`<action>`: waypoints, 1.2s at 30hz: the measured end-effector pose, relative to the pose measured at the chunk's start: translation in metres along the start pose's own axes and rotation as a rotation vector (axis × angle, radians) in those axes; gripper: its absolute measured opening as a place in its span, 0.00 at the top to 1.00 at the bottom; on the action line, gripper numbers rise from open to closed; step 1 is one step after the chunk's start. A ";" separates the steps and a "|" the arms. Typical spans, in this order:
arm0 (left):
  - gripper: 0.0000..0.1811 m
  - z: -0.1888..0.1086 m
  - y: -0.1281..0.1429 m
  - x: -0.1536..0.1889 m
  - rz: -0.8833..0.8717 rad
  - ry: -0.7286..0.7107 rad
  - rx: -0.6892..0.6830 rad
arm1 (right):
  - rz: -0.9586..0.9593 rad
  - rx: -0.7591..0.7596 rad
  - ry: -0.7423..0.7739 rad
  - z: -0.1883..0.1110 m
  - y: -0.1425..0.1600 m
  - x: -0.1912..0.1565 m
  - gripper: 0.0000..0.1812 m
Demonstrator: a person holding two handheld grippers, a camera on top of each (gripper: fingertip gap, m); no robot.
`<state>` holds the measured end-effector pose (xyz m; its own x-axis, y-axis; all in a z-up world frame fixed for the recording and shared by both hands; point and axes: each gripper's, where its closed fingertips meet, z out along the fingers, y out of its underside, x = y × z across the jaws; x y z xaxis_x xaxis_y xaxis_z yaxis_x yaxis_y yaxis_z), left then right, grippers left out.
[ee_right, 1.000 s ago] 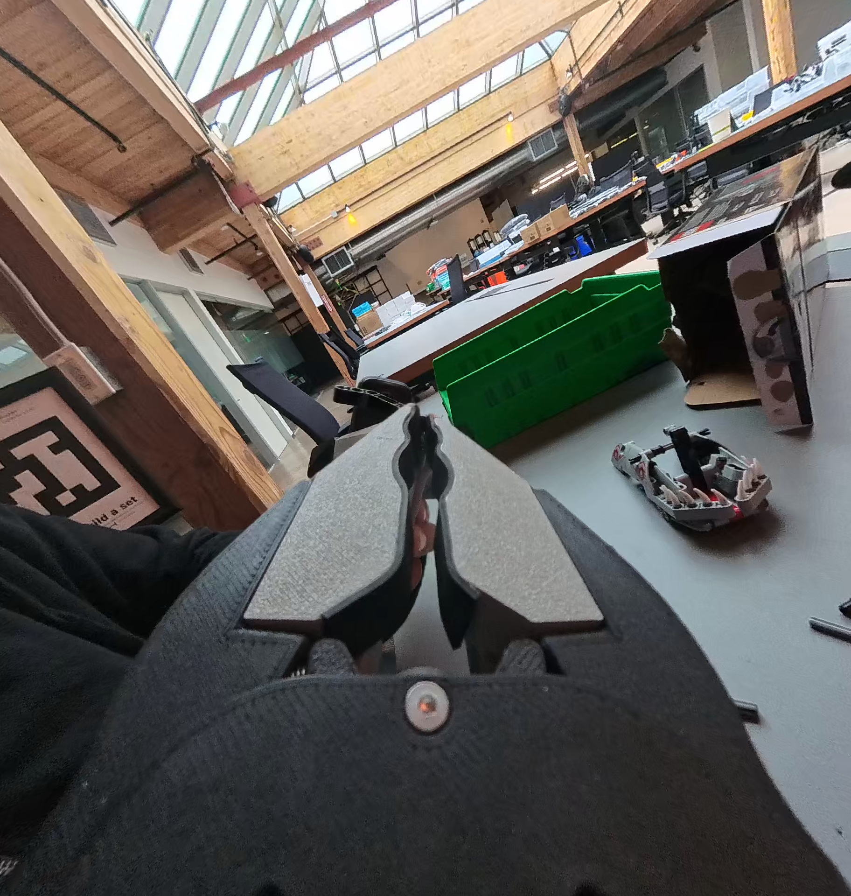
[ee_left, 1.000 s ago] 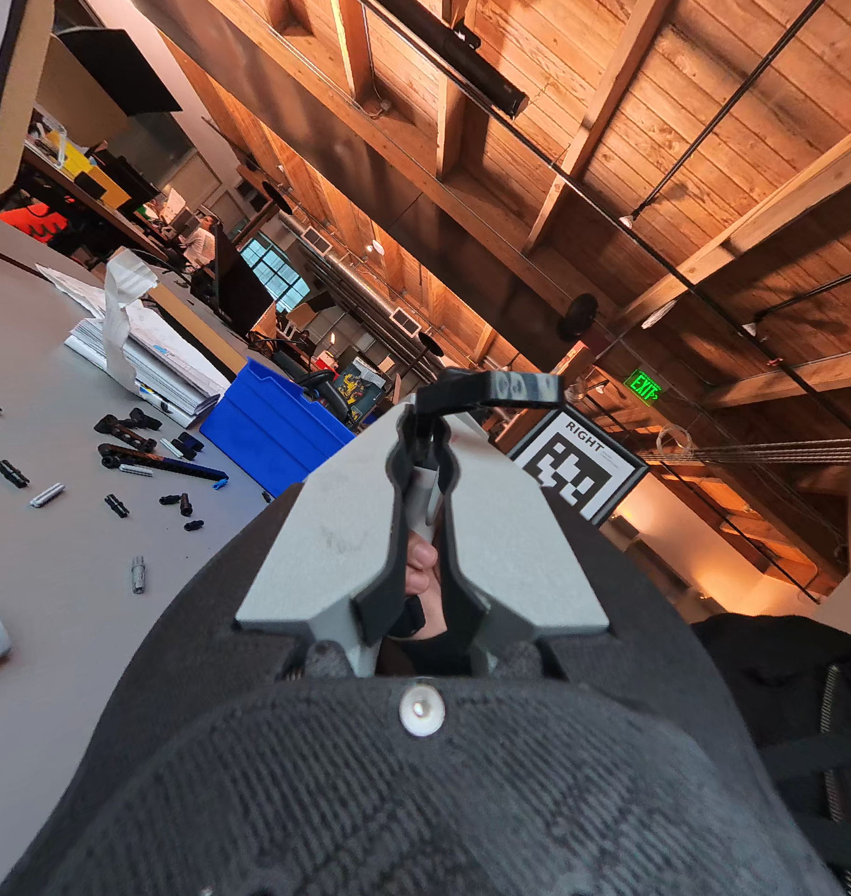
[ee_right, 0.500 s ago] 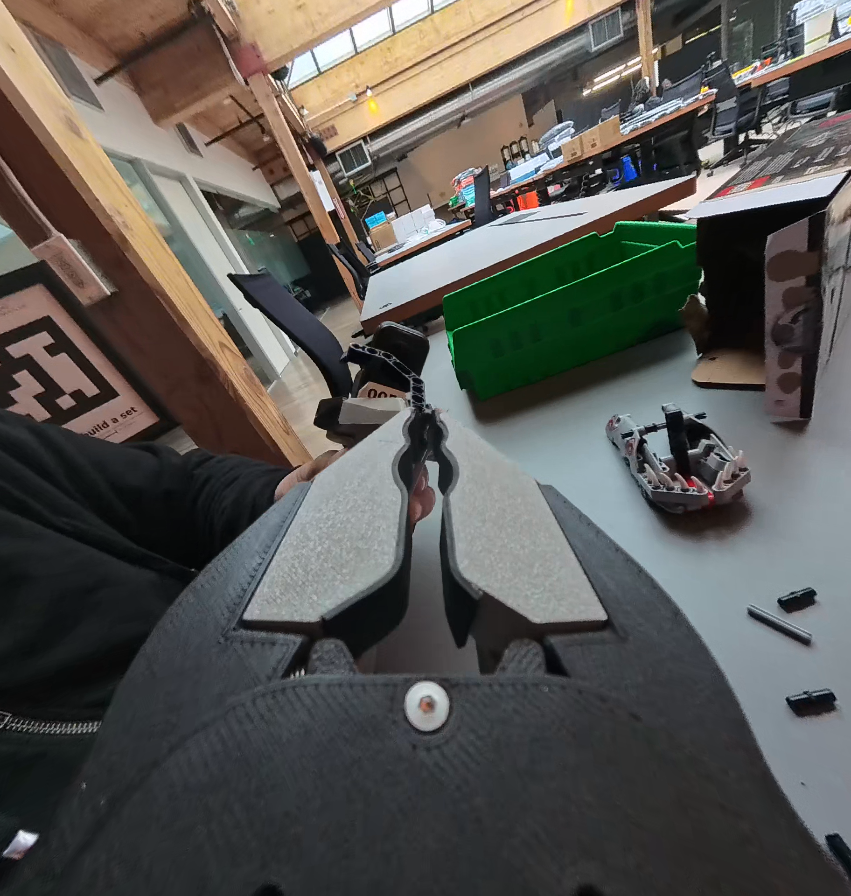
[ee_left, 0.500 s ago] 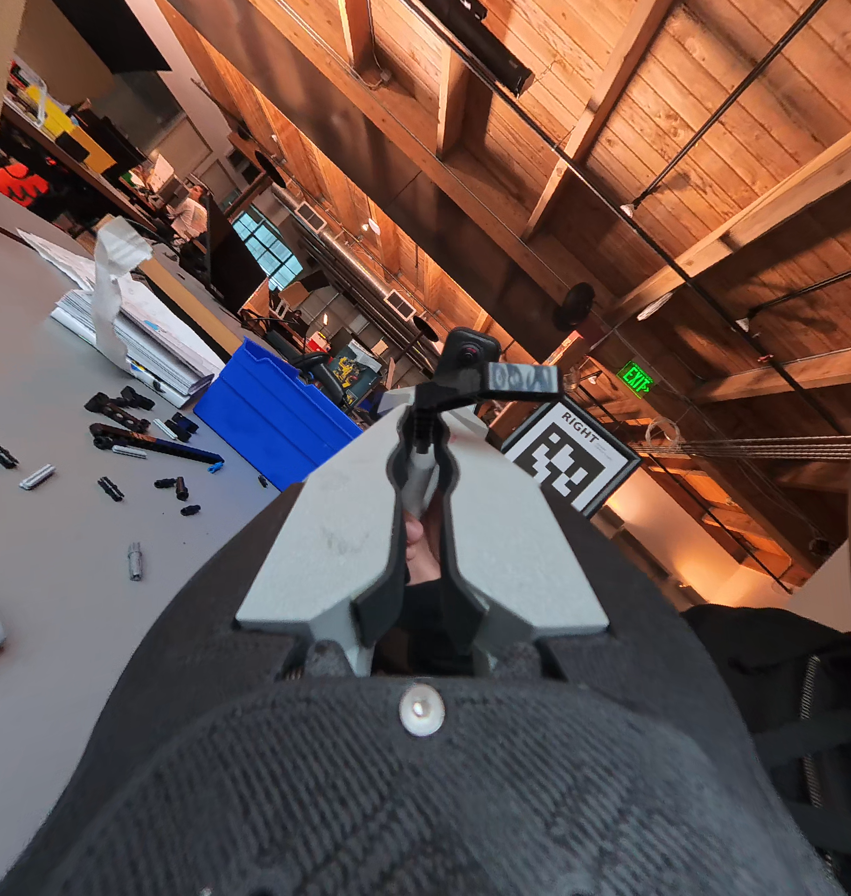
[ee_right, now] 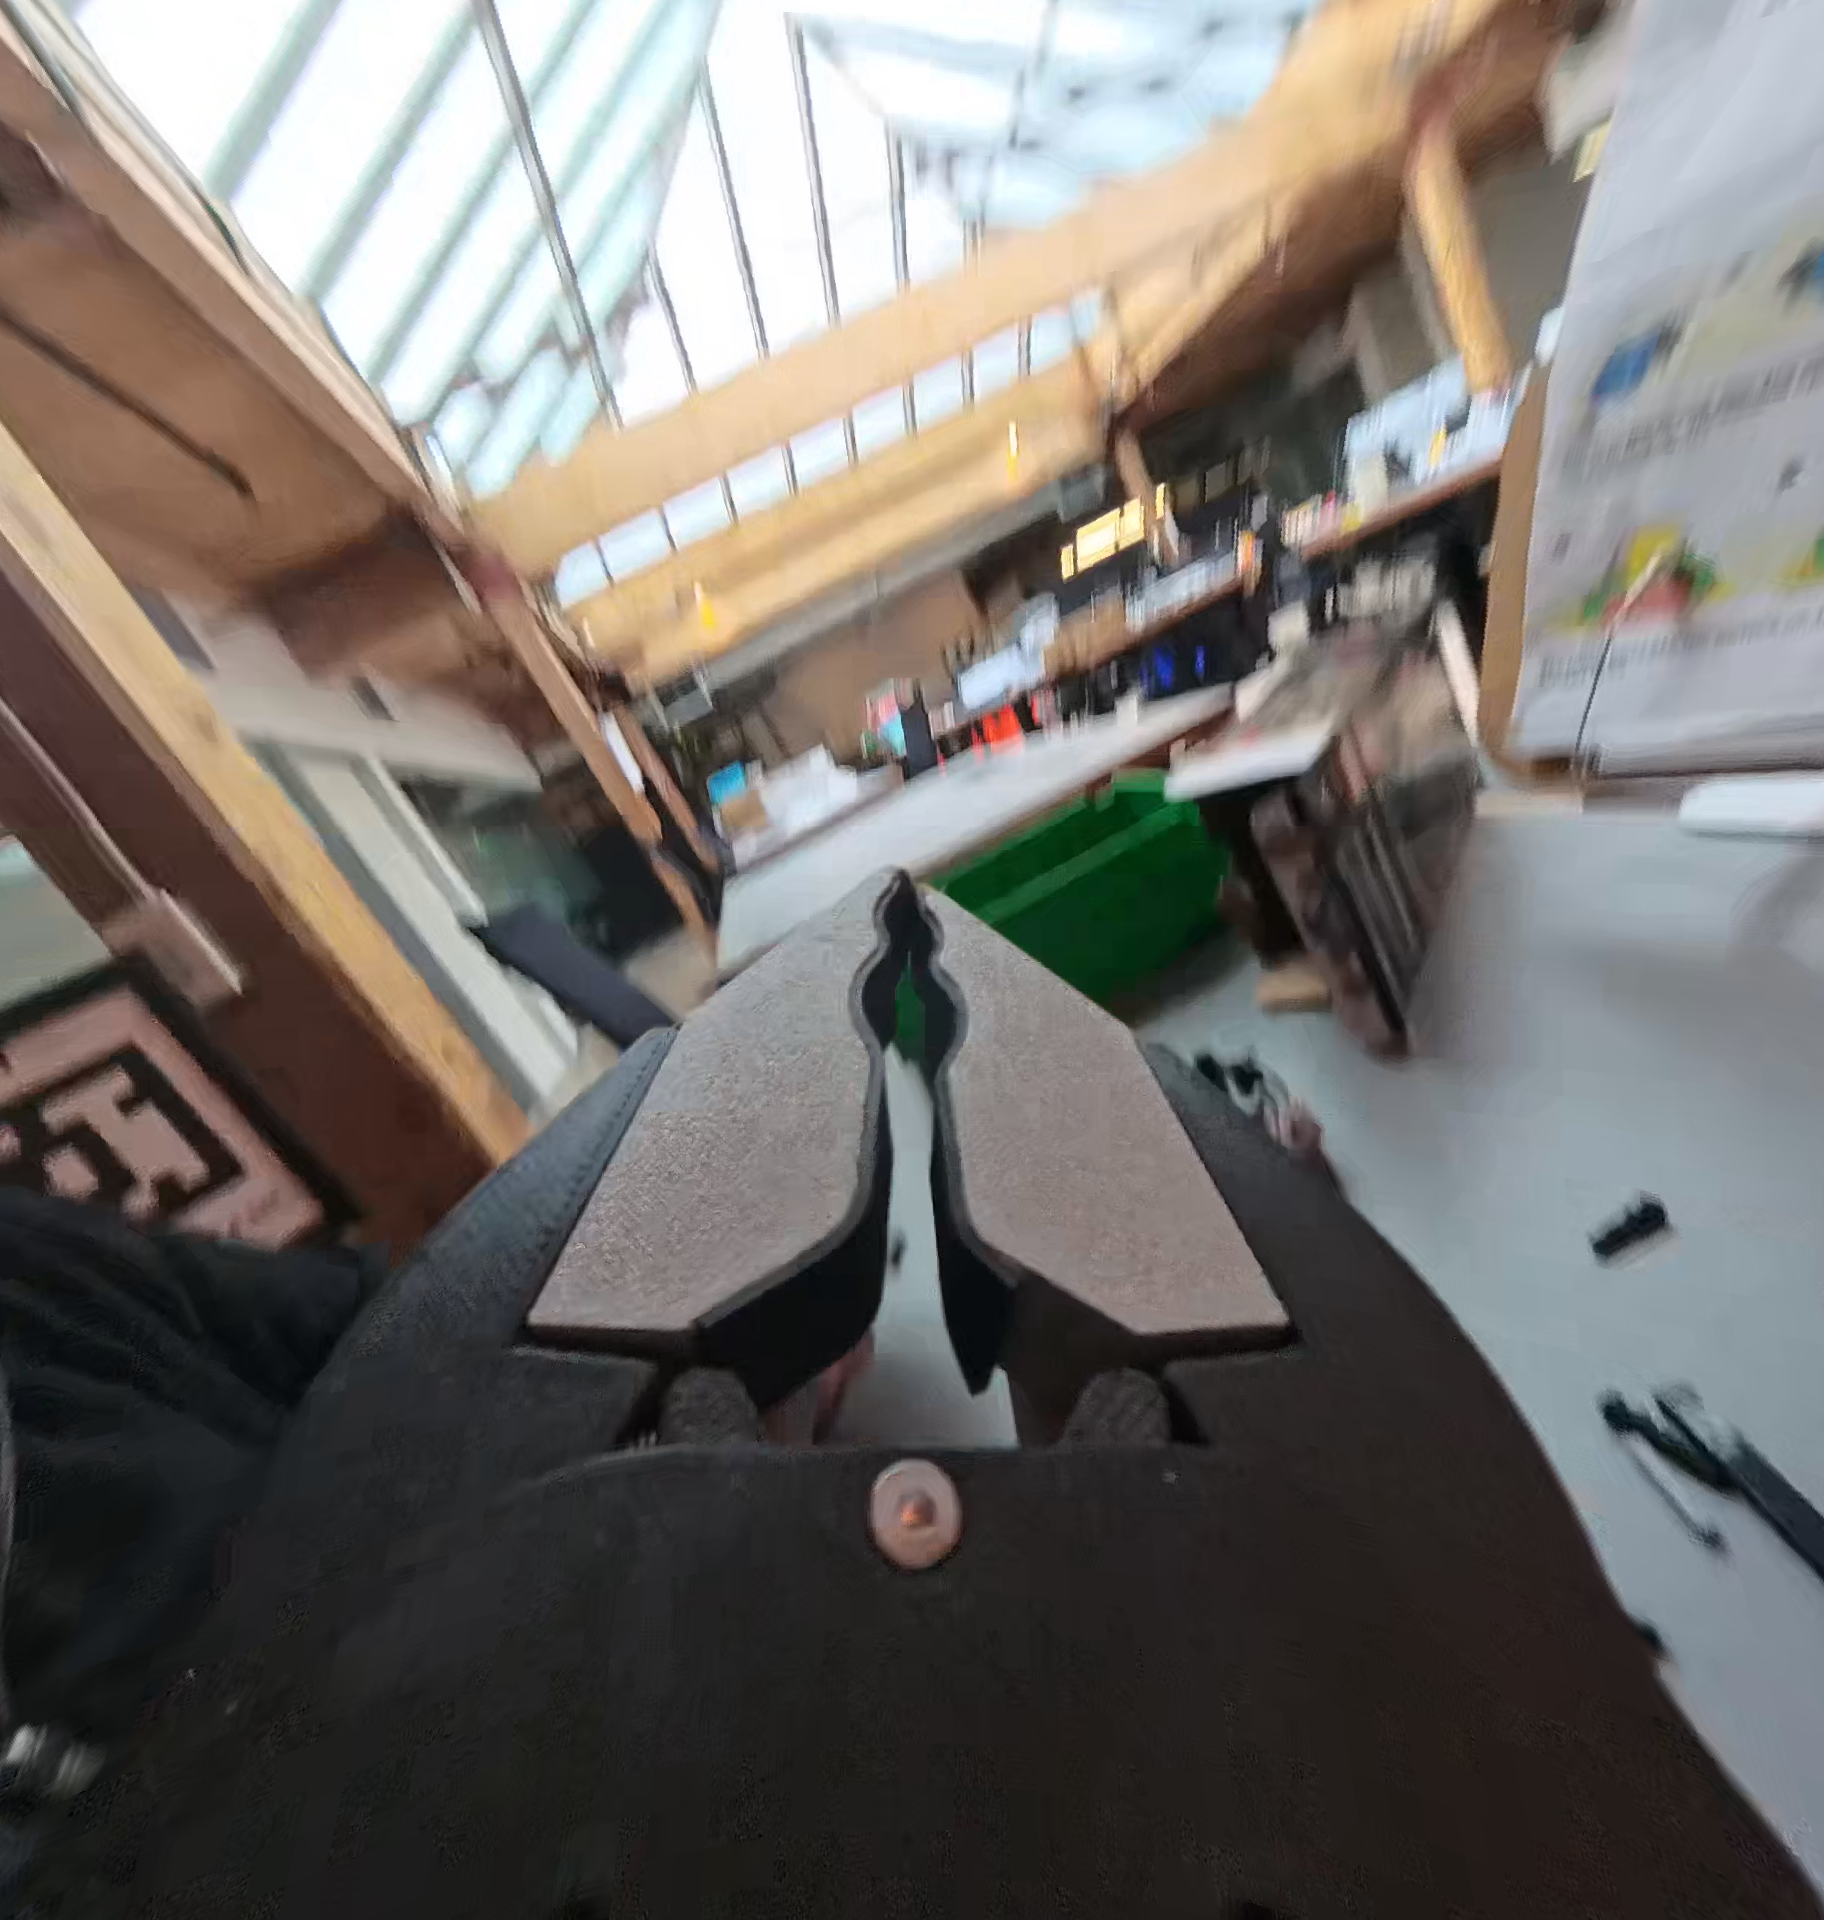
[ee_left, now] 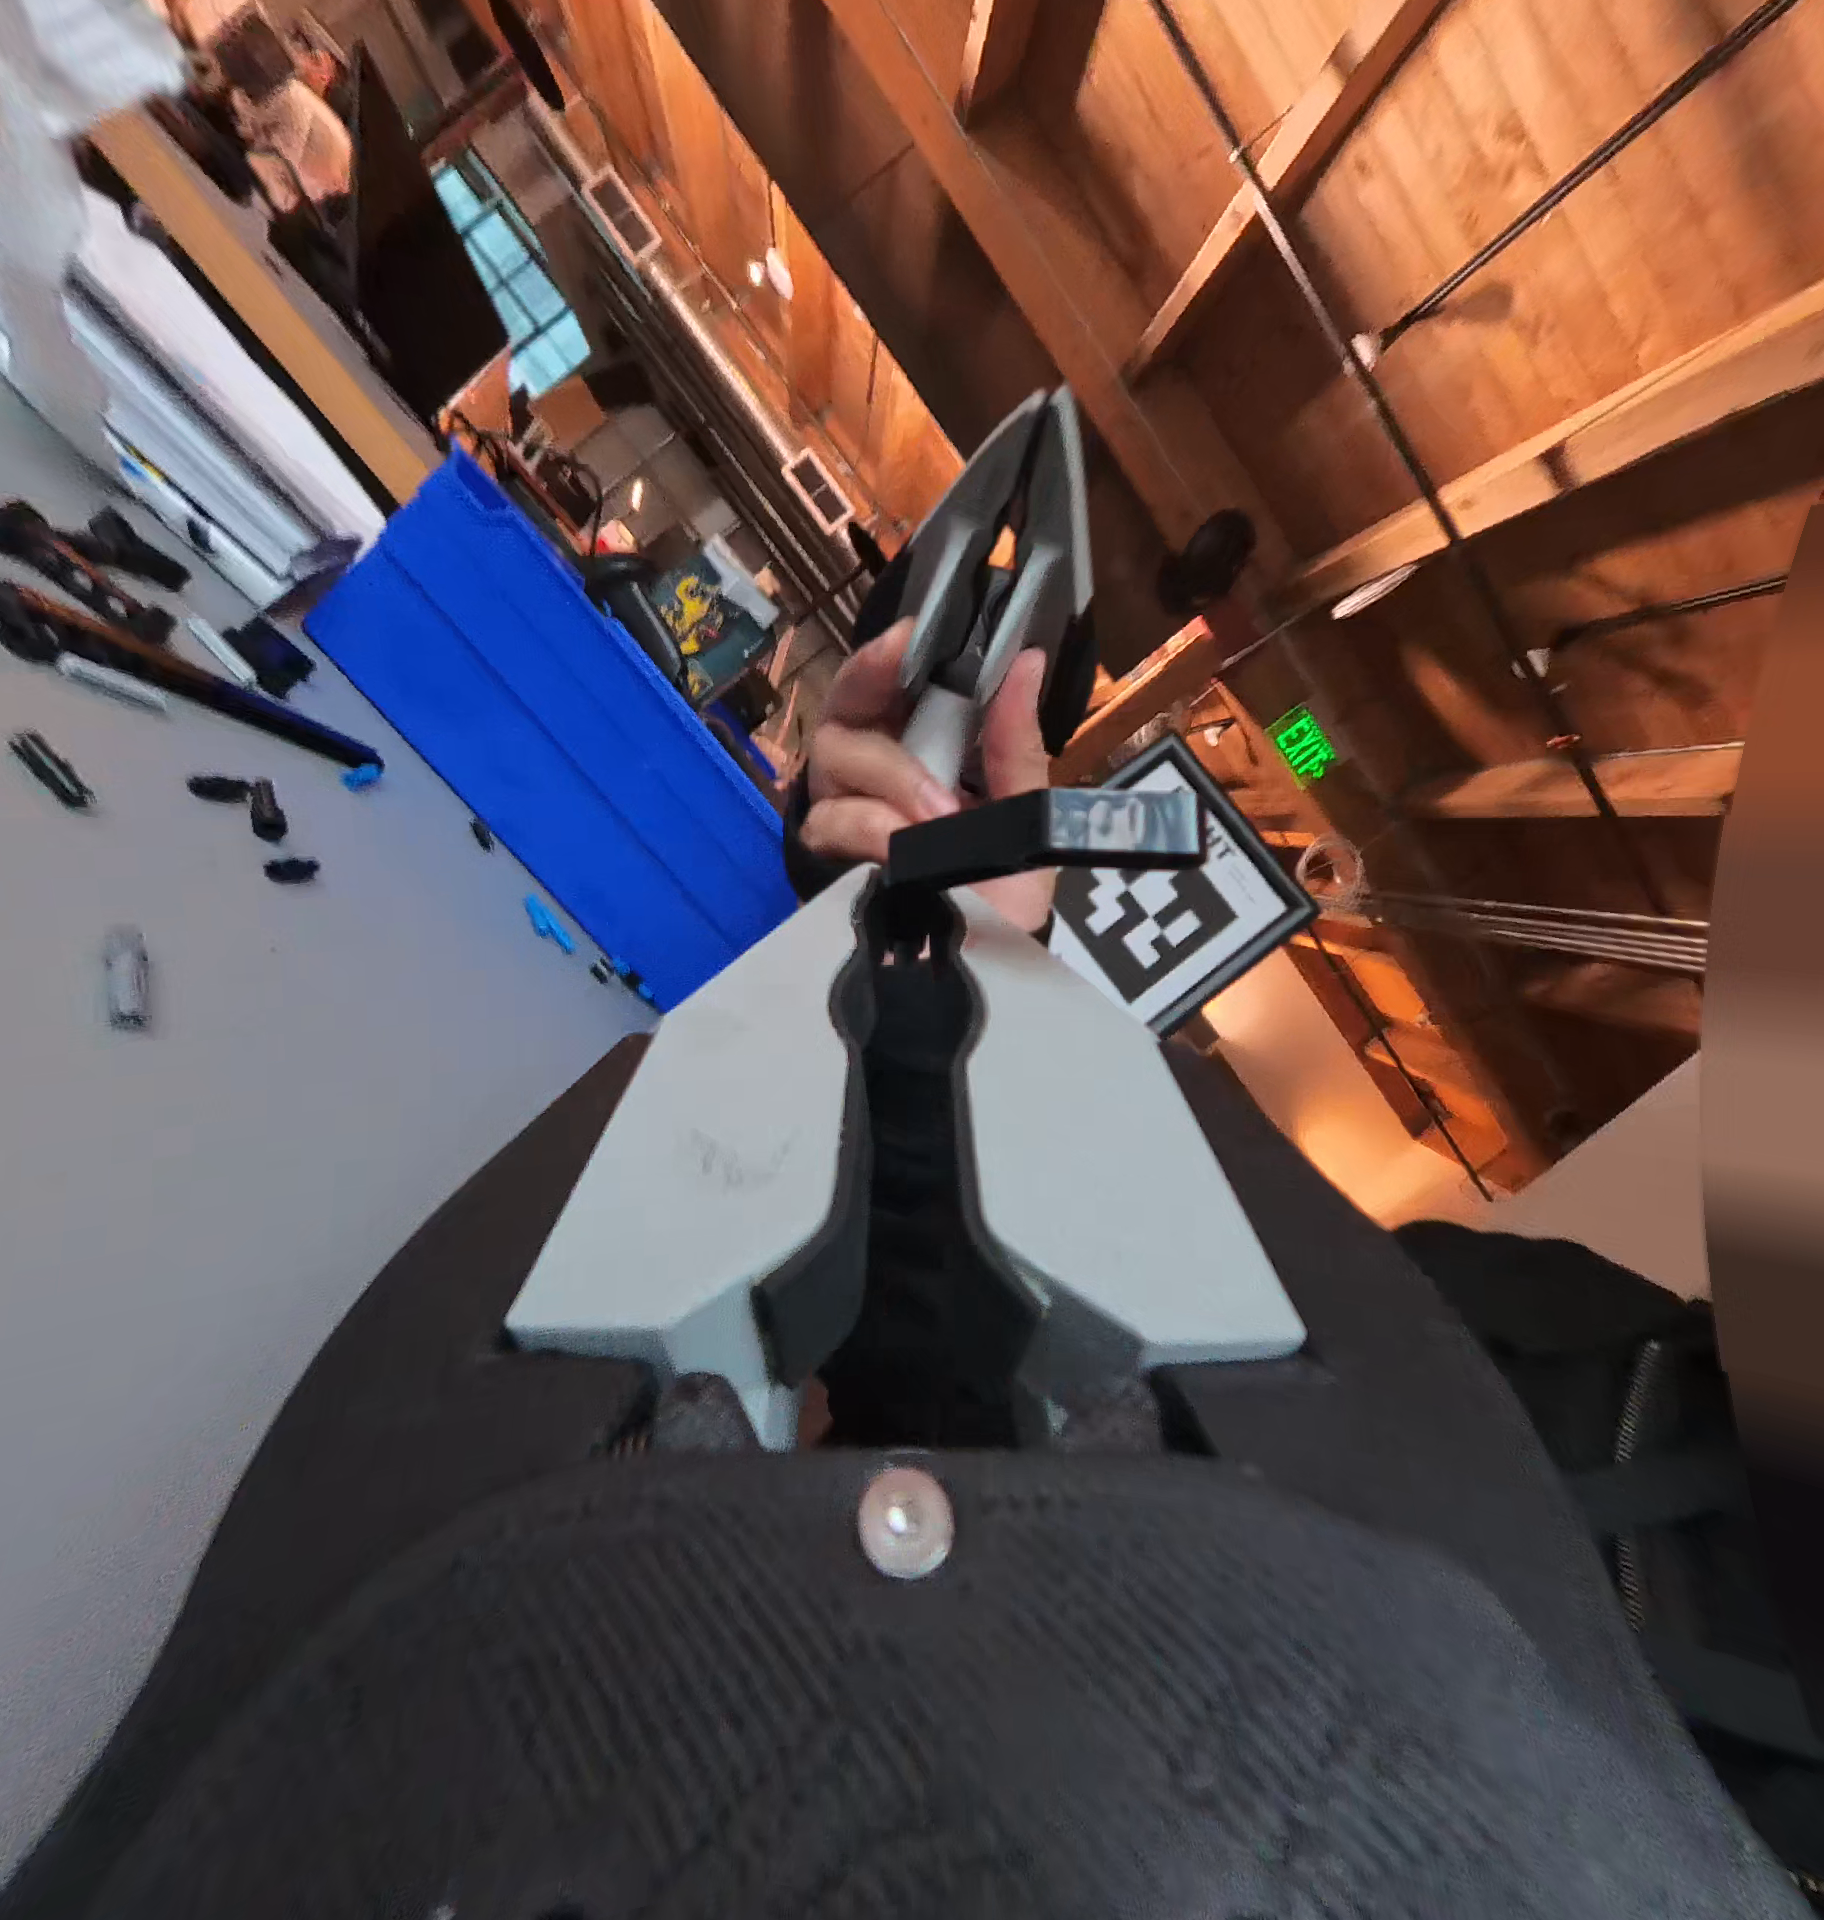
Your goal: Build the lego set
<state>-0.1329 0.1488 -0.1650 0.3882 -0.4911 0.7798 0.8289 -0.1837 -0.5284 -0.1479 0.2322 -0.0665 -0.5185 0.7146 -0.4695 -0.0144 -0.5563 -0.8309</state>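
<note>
In the left wrist view my left gripper (ee_left: 906, 914) is shut on the foot of a black bent lego piece (ee_left: 1043, 831) with a silvery sticker on its far arm. It holds the piece up in the air, off the grey table (ee_left: 264, 1091). My right gripper (ee_left: 1001, 540) shows beyond it, held in a hand (ee_left: 866, 748), a little way from the piece, with its tips together. In the blurred right wrist view my right gripper (ee_right: 903, 894) is shut, with nothing between its tips.
A blue bin (ee_left: 534, 707) and loose black, grey and blue lego parts (ee_left: 160, 665) are on the table to the left. A green bin (ee_right: 1084, 883), a cardboard box (ee_right: 1344, 852), a partly built model (ee_right: 1251, 1081) and loose black parts (ee_right: 1625, 1226) lie to the right. The gap from one gripper's tips to the other's is roughly 12 cm.
My right gripper has drawn back from the black piece in my left gripper and swung quickly away, staying shut. My left gripper keeps its hold on the black piece.
</note>
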 end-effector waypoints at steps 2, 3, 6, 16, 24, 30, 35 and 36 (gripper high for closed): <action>0.97 -0.002 -0.012 0.003 0.047 0.011 0.032 | -0.027 -0.177 -0.024 0.004 0.025 -0.004 1.00; 0.96 -0.004 -0.018 0.003 0.076 -0.004 0.047 | -0.043 -0.253 -0.044 0.006 0.040 -0.007 0.99; 0.97 -0.008 -0.032 0.007 0.144 -0.028 0.087 | -0.057 -0.432 -0.093 0.020 0.081 -0.017 0.91; 0.97 -0.012 -0.037 0.007 0.126 -0.032 0.119 | -0.105 -0.561 -0.101 0.034 0.124 -0.021 0.98; 0.97 -0.014 -0.040 0.001 0.052 -0.021 0.154 | 0.095 -0.443 -0.182 0.036 0.125 -0.016 0.98; 0.97 -0.015 -0.040 -0.002 0.075 -0.039 0.116 | 0.012 -0.471 -0.146 0.034 0.127 -0.014 0.98; 0.97 -0.018 -0.044 0.003 0.141 -0.049 0.122 | 0.017 -0.437 -0.147 0.034 0.119 -0.016 0.98; 0.97 -0.018 -0.045 0.005 0.160 -0.049 0.125 | 0.030 -0.430 -0.152 0.035 0.118 -0.017 0.98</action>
<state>-0.1754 0.1392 -0.1440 0.5358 -0.4625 0.7063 0.7972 0.0018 -0.6036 -0.1702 0.1394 -0.1465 -0.6331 0.6132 -0.4725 0.3420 -0.3260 -0.8813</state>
